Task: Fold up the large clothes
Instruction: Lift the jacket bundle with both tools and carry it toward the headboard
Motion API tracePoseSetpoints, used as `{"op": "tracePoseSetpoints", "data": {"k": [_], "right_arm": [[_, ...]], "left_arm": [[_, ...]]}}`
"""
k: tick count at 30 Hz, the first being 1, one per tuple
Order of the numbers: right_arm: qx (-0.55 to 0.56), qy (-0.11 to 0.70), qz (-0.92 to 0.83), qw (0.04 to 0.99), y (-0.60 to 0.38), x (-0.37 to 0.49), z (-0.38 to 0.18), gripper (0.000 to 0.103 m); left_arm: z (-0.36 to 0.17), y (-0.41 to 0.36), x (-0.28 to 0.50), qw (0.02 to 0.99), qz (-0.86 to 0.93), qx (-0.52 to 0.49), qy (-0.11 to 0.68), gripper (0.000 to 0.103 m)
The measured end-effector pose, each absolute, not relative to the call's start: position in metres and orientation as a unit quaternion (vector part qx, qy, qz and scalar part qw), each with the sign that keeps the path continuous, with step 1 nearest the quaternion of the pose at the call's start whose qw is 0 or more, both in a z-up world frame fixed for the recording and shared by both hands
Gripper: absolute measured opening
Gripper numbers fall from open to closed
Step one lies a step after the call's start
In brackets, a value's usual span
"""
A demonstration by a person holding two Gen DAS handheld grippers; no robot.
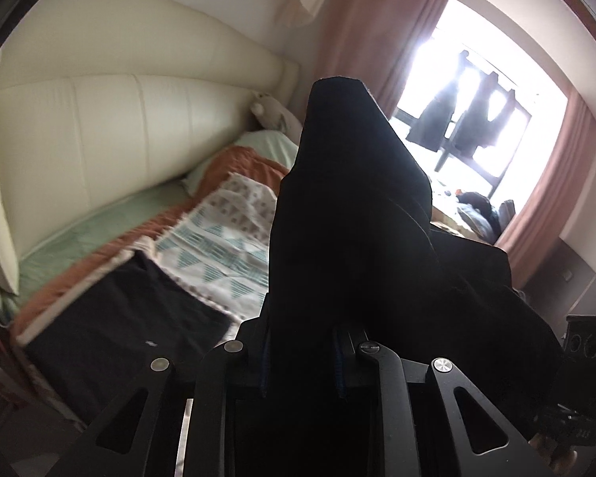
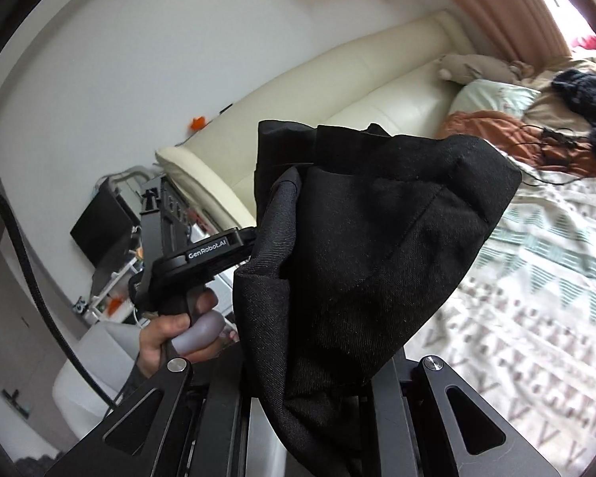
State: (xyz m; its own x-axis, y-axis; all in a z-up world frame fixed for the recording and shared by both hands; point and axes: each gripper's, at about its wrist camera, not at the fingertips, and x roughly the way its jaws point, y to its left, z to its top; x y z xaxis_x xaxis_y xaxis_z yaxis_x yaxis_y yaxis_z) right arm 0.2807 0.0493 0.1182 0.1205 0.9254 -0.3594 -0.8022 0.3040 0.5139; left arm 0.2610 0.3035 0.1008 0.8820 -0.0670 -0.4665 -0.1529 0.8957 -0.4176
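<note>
Bed (image 1: 79, 234) with pale green sheet, rust-orange blanket and a white quilt printed with teal and brown triangles (image 2: 536, 278); it runs along a cream padded leather headboard (image 1: 99, 127).

Large black woven garment (image 2: 357, 238): lifted off the bed, bunched and hanging in front of both cameras. Part of it still lies flat on the quilt near the bed's near edge, seen in the left wrist view (image 1: 119, 318).

Dusty-pink curtains (image 1: 357, 31) frame a bright window (image 1: 476, 99) beyond the far side of the bed, dark clothes hanging outside it.

Left gripper (image 1: 302, 342): jaws nearly together, clamped on a fold of the black garment, which rises up between the fingers and hides the tips.

Right gripper (image 2: 318, 405): jaws close together, pinching the black cloth, which drapes over the fingers and spills forward.

In the right wrist view, a person's hand (image 2: 167, 338) grips the handle of the other black gripper, just beside the hanging cloth.

Pale green pillow (image 2: 492, 95) at the head end of the bed, with a beige soft toy (image 2: 476, 65) lying beside it against the headboard.
</note>
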Motion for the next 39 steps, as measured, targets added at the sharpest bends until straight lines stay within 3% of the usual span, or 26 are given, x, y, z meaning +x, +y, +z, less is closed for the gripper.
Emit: {"op": "tracePoseSetpoints", "data": {"k": [19,30,39], "right_arm": [[0.055,0.343,0.693,0.632,0.235,0.217,0.11,0.013],[0.079,0.392,0.727,0.557,0.282,0.234,0.07,0.013],[0.094,0.433,0.693,0.569,0.298,0.306,0.018,0.013]], "left_arm": [[0.117,0.444,0.173,0.935,0.196,-0.228,0.189,0.018],[0.095,0.494,0.199,0.921,0.242,-0.213,0.219,0.018],[0.051,0.518,0.285,0.904,0.251,-0.211,0.273,0.018]]}}
